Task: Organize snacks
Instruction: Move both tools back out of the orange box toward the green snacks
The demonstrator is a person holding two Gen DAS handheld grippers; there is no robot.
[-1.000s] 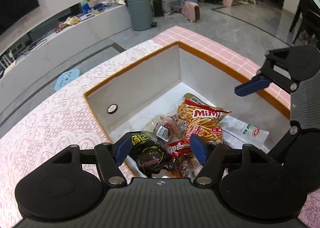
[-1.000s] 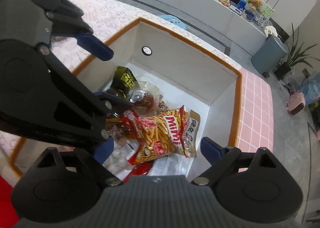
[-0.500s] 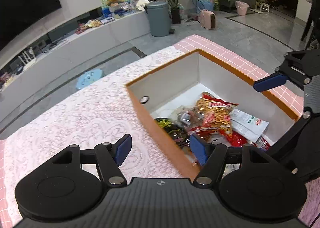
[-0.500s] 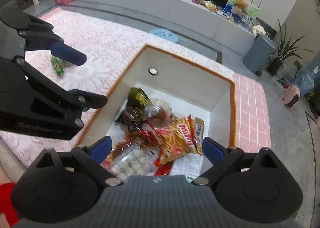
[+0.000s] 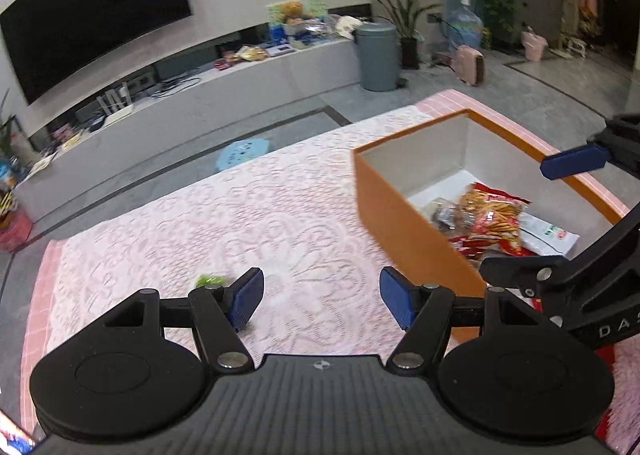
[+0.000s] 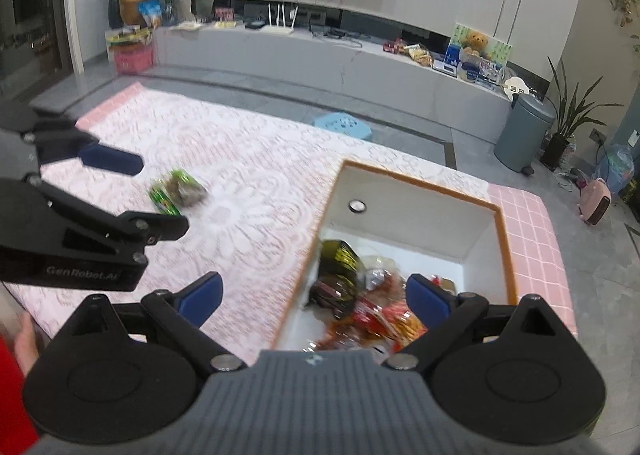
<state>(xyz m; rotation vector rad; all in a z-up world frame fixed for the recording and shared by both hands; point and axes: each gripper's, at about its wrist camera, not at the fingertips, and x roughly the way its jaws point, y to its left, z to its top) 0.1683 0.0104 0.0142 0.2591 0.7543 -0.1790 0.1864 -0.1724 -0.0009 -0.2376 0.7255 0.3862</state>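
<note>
since the green snack packet (image 6: 176,191) lying on the lace cloth (image 6: 256,183) beside the box (image 6: 416,191) looks light and crinkly, i'd pinch its middle with the spread, empty left gripper (image 5: 322,295)

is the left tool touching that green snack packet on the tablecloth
Apart. The right wrist view shows the green snack packet lying on the tablecloth, with bare cloth showing between it and the open left tool.

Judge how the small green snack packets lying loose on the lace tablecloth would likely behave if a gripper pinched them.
The green snack packets look like thin crinkly film, so probably light and floppy. Being flat, they should not roll, though they might slide across the tablecloth.
</note>
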